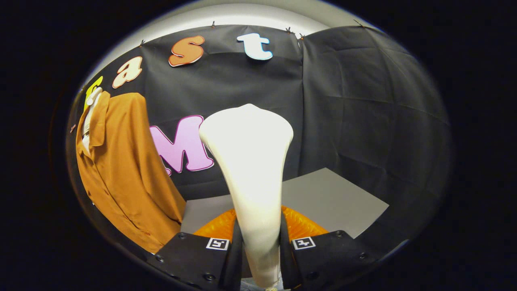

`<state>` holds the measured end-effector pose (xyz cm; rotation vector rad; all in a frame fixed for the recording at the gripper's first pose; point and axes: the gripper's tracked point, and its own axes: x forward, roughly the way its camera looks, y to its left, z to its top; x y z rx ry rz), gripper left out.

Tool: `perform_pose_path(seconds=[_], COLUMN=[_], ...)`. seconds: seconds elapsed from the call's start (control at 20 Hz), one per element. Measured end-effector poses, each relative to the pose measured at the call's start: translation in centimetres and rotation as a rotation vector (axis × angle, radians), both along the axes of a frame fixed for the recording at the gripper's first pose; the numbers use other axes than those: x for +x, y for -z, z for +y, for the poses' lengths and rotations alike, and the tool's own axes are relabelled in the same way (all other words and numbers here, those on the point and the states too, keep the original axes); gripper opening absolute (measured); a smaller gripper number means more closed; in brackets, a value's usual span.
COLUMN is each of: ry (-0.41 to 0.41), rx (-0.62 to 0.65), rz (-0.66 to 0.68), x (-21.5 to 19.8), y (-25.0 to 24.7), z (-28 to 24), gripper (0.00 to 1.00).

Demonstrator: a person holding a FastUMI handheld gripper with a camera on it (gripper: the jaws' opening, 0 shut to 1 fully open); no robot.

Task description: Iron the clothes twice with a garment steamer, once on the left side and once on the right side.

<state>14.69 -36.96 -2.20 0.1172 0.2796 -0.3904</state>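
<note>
steamer held in the gripper, shirt off to the left

the gripper (260, 246) has its two fingers closed on the white garment steamer (250, 161), one finger on each side of its narrow handle, and both press against it. the steamer rises up from between the fingers and gets wider toward its rounded head, which stands in front of the black cloth wall (363, 113). behind the handle, just ahead of the fingers, sits an orange ribbed part (299, 224) (what it belongs to i cannot tell). beyond it lies a grey table (335, 198). the orange-brown shirt (121, 169) hangs to the left of the steamer, well apart from it, with its collar at the top and a white hanger (91, 107) showing at the neck. the steamer head does not touch the shirt.
</note>
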Motion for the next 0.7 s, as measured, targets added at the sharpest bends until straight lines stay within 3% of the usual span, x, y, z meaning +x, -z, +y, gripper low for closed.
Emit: perform_pose_path(seconds=[0.35, 0.7], ry=[-0.063, -0.181], rx=[-0.057, -0.081], rz=[-0.098, -0.105], x=[-2.5, -1.7], y=[-3.2, -3.4], z=[13.8, 25.1], gripper=[0.42, 0.42])
